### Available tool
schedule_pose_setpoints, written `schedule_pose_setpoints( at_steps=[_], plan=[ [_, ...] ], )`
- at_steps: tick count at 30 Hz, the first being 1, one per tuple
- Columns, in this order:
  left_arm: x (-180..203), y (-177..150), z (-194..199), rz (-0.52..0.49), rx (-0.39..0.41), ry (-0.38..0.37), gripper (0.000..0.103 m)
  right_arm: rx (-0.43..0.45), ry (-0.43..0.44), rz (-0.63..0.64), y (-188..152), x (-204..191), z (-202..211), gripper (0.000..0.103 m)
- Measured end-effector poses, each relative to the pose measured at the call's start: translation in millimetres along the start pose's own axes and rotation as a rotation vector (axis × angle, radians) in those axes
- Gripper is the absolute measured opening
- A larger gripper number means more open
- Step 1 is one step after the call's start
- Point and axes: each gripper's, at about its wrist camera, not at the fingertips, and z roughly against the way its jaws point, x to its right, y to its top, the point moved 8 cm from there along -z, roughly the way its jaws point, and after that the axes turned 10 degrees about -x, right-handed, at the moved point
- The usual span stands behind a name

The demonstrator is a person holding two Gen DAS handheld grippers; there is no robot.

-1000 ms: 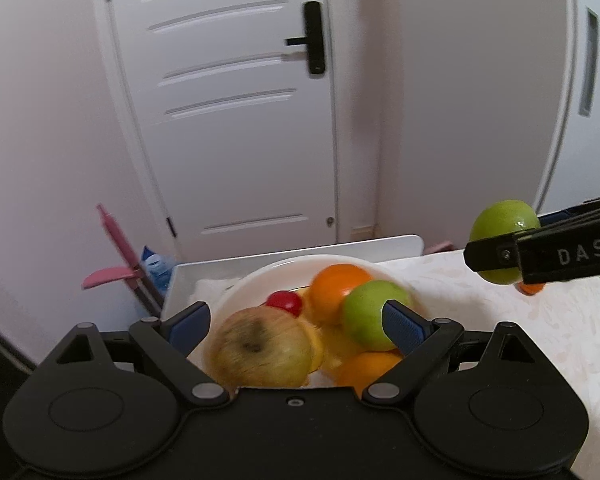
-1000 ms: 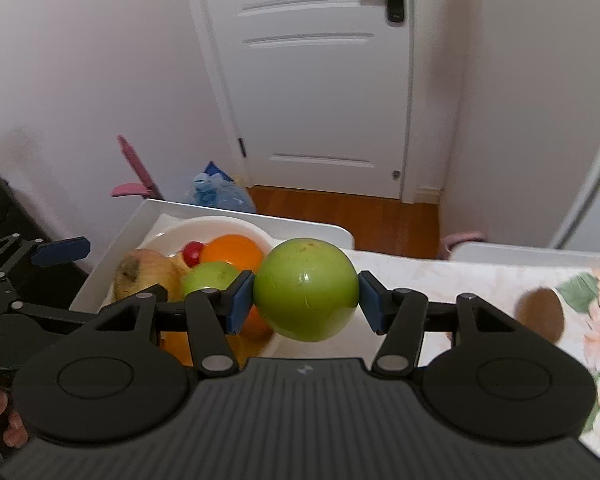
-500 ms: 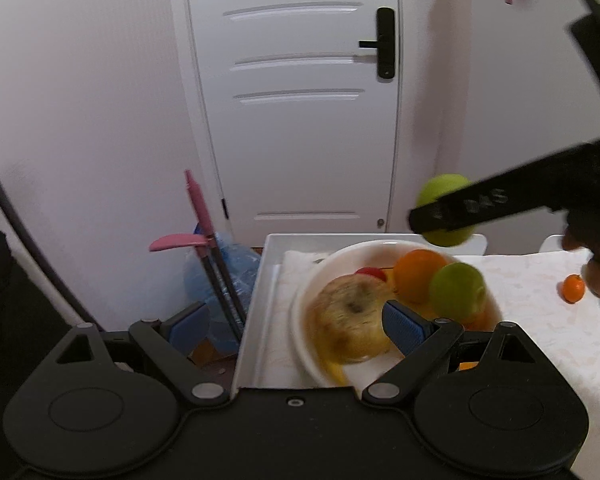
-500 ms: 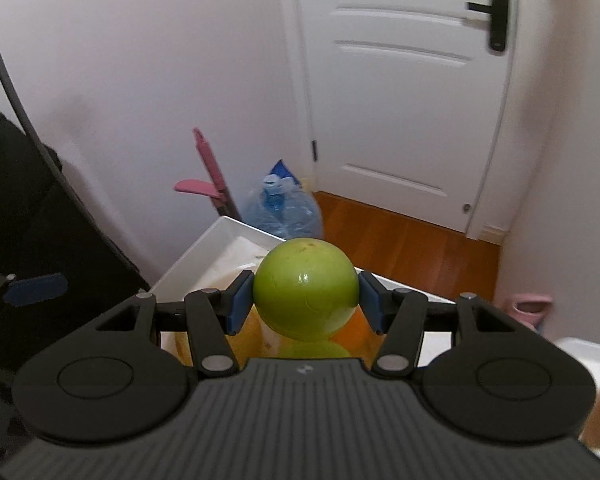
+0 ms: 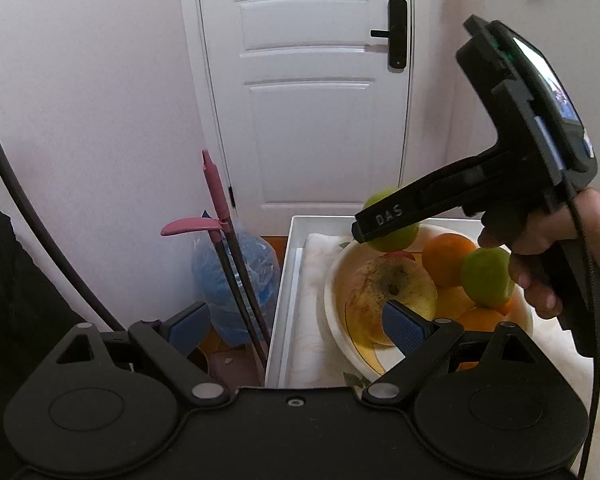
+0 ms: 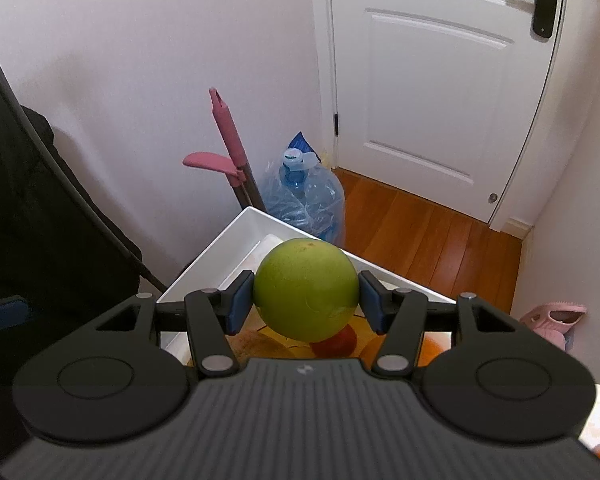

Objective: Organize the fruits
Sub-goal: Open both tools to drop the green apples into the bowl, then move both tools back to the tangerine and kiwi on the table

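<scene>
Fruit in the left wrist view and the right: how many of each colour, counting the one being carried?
Green fruit: 2, one in the right gripper, one in the bowl
Orange fruit: 3 showing, partly covered
Bruised yellow apple: 1
Red fruit: 1
Total: 7 visible; the pile may hide more.

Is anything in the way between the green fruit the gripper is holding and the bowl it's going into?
No barrier shows. The right gripper holds the green fruit just above the white bowl. But the bowl is crowded: a blotchy apple, an orange, another green fruit and a small red fruit beneath it.
</scene>
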Motion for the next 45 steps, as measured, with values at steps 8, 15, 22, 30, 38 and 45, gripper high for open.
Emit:
schedule_pose_setpoints(
  at_steps=[8, 15, 22, 30, 38, 45],
  plan=[
    [-1, 1, -2, -0.007, -0.010, -0.006, 0.095, 0.036, -0.014, 0.016, 2, -1, 2, 0.093],
    [1, 1, -1, -0.013, -0.007, -0.014, 0.095, 0.046, -0.018, -0.010, -4, 5, 13, 0.093],
    [6, 2, 9, -0.024, 0.014, -0.023, 0.095, 0.081, -0.031, -0.026, -8, 9, 40, 0.093],
    [15, 7, 25, -0.049, 0.041, -0.033, 0.095, 0.114, -0.046, -0.062, -18, 15, 80, 0.094],
    [31, 13, 48, -0.070, 0.068, -0.054, 0.095, 0.151, -0.100, -0.113, -42, 26, 130, 0.103],
    [55, 15, 68, -0.099, 0.091, -0.077, 0.095, 0.193, -0.133, -0.178, -72, 51, 177, 0.103]
  ],
)
